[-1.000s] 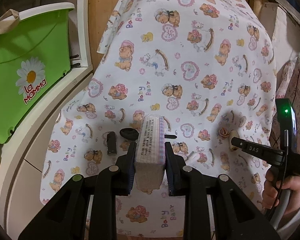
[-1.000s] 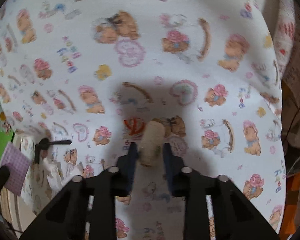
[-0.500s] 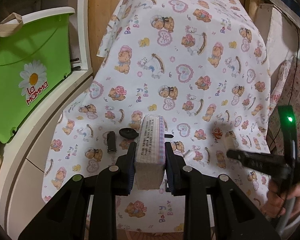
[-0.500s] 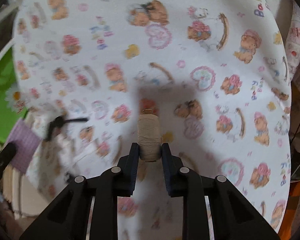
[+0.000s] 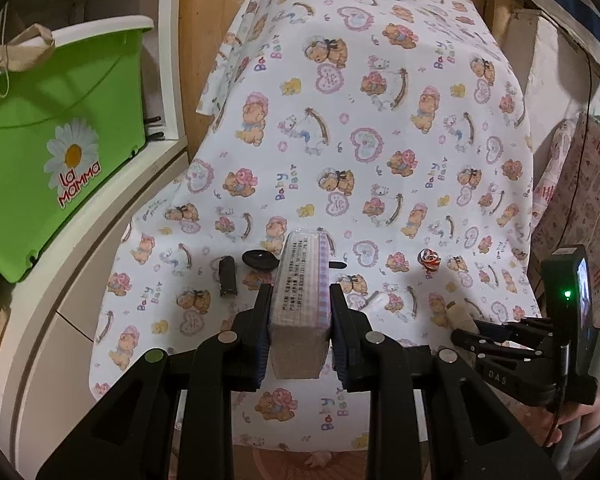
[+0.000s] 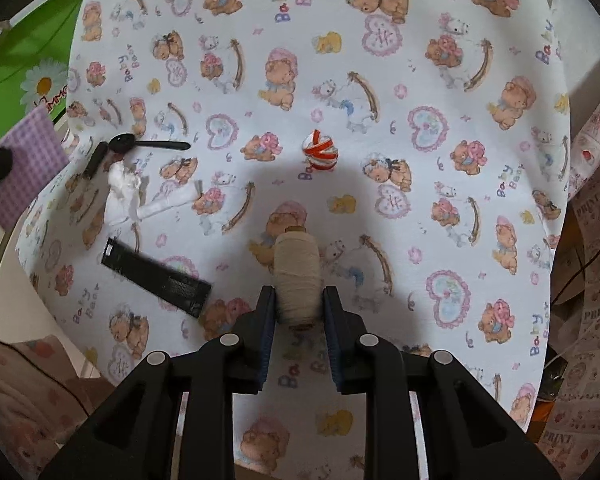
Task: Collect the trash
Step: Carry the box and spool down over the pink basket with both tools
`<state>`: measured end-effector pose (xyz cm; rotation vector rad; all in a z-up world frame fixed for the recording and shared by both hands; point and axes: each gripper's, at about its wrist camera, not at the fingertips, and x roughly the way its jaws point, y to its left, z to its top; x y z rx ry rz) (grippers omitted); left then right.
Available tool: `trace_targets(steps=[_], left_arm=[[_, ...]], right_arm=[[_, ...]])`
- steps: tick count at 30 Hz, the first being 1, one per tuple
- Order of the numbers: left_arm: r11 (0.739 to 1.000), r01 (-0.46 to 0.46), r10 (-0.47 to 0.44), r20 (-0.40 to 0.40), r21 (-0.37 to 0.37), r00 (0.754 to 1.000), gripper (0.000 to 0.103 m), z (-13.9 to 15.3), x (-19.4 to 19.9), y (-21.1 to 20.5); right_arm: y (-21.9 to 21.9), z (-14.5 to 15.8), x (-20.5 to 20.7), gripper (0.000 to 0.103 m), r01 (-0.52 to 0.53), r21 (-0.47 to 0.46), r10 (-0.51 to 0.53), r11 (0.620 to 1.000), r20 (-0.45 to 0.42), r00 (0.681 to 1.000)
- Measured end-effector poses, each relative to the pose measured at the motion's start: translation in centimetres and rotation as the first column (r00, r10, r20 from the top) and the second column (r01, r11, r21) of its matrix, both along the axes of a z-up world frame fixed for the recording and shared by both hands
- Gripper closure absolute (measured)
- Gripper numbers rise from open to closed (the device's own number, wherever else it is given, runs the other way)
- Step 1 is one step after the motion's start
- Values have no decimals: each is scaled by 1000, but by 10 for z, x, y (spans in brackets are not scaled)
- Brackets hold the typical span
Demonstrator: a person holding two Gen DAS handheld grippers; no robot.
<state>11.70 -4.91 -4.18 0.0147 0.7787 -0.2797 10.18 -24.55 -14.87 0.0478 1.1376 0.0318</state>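
My left gripper [image 5: 299, 312] is shut on a tissue pack [image 5: 300, 300] with a purple checked side, held above the near part of the teddy-bear cloth [image 5: 360, 120]. My right gripper [image 6: 299, 304] is shut on a beige thread spool [image 6: 297, 276], lifted over the cloth [image 6: 420, 40]; in the left wrist view it shows at the right edge [image 5: 460, 328]. On the cloth lie a red-and-white ribbon curl [image 6: 321, 154], a black plastic spoon [image 6: 140, 144], crumpled white tissue [image 6: 124, 192], a flat black strip [image 6: 156, 278] and a small dark piece [image 5: 228, 282].
A green tub [image 5: 40, 160] with a daisy logo stands on a white ledge at the left. Patterned paper [image 6: 592, 240] and a cable hang at the right. A wooden panel [image 5: 212, 20] rises behind the cloth. A person's hand [image 5: 572, 424] holds the right gripper.
The right gripper has carried the spool back toward the near right of the cloth and rolled; the ribbon curl now lies clear ahead of it. The left gripper has stayed put with the tissue pack.
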Motion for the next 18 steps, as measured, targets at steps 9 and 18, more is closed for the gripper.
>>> trace_targets(steps=[9,18], left_arm=[[1000,-10,10,3,-27,1000,78,3,-24,13],[998,-43,44,7,-39,999,78,-2,-66,27]], right_arm=[[4,13,-9,79,15,19,-16,1000,54,998],[0,54,-57,79,3,120,-22,993,155,988]])
